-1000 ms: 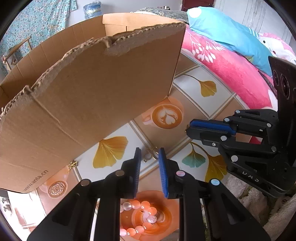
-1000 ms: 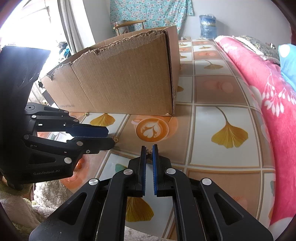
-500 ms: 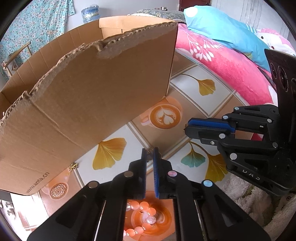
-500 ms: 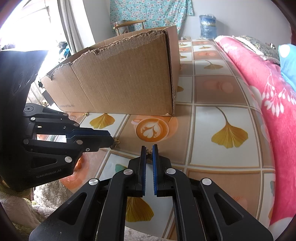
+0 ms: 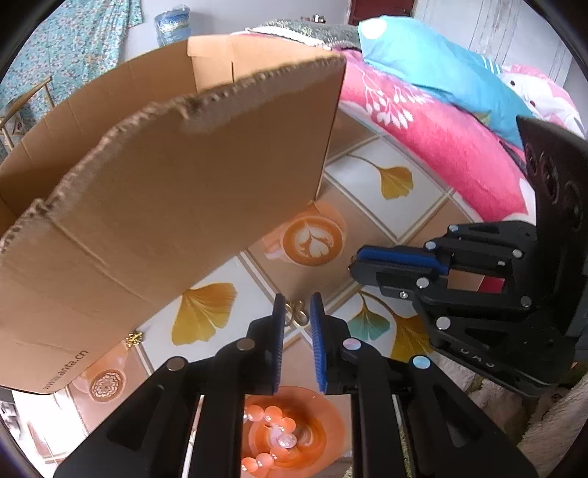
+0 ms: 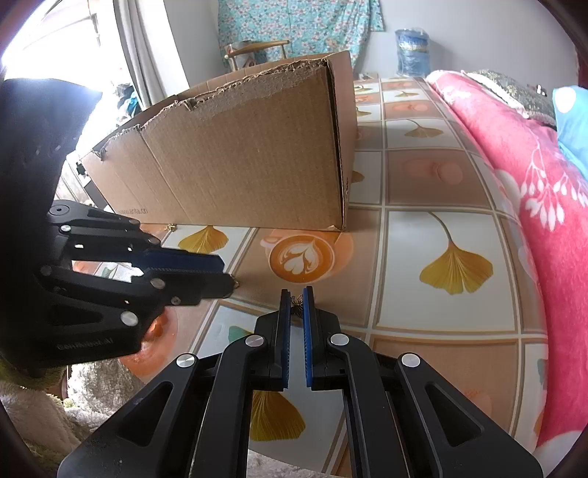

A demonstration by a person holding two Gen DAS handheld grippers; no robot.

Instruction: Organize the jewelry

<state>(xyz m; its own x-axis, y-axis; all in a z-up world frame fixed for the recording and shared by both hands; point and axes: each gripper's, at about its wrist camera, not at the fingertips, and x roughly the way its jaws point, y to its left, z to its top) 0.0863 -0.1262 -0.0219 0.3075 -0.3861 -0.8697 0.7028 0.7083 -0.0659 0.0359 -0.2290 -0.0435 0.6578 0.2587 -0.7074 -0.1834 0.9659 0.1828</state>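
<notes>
the right gripper (image 6: 296, 305) is clenched on a small gold trinket (image 6: 296, 302) at its fingertips, while the left gripper (image 5: 296, 312) stands parted around a small gold earring (image 5: 296, 311) lying on the tiled cloth (image 6: 452, 309) between its fingers. the sorting looks barely begun: a gold charm (image 5: 133, 338) lies ahead and left of the left gripper by the cardboard box (image 5: 176, 206), and a pink bead bracelet (image 5: 270, 437) sits under its body. the box reads "anta.cn"; the gripper bodies' lettering is too blurred to read.

Ginkgo-leaf patterned floor (image 6: 455, 257), pink floral bedding (image 6: 544, 191), floral curtain (image 6: 294, 25), bright window (image 6: 55, 36) at left.
</notes>
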